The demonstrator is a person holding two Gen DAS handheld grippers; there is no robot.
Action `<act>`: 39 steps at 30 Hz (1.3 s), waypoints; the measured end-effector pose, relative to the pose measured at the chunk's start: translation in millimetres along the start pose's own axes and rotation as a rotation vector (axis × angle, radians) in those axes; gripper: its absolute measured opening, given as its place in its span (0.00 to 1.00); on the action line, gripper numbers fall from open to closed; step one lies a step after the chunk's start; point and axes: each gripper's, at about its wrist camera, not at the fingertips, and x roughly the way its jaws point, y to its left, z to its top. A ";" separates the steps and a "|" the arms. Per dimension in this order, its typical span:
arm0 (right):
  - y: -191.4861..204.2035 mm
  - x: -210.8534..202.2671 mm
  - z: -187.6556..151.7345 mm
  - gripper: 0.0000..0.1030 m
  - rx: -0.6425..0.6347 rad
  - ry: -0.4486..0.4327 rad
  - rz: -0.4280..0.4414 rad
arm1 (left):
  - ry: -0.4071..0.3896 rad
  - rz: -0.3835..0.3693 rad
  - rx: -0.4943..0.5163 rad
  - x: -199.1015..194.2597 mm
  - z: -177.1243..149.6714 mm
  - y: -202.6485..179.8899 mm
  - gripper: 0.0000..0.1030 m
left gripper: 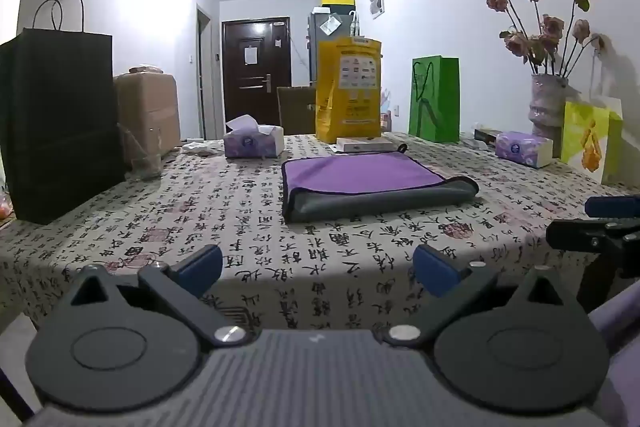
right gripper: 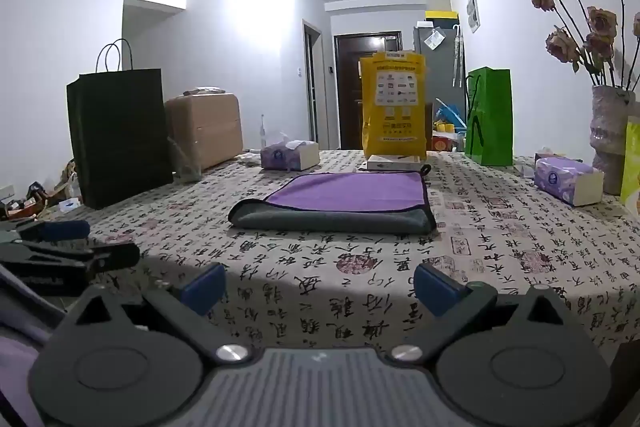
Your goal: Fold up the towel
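A purple and grey towel [left gripper: 368, 183] lies folded flat in the middle of the table, its grey fold edge toward me; it also shows in the right wrist view [right gripper: 344, 203]. My left gripper [left gripper: 318, 269] is open and empty, back at the table's near edge, well short of the towel. My right gripper [right gripper: 318, 287] is open and empty, also at the near edge. The right gripper's side shows at the right of the left wrist view [left gripper: 604, 227]; the left one's shows at the left of the right wrist view [right gripper: 52, 247].
The table carries a calligraphy-print cloth [left gripper: 280, 251]. A black paper bag [left gripper: 60, 119] stands left, a yellow bag [left gripper: 348, 91] and green bag [left gripper: 434, 99] behind the towel, tissue packs [left gripper: 254, 141] [left gripper: 524, 149], and a flower vase [left gripper: 548, 103] at right.
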 end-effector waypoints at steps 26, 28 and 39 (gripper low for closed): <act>-1.2 3.3 1.1 0.98 -0.010 0.014 -0.006 | 0.012 -0.007 -0.005 2.1 2.0 0.3 1.00; -2.6 3.8 0.8 0.98 -0.007 0.018 -0.009 | 0.016 -0.010 -0.003 3.3 1.8 -0.4 1.00; -6.5 7.0 -0.3 0.98 0.004 0.035 -0.018 | 0.020 -0.016 0.007 8.1 0.5 -3.6 1.00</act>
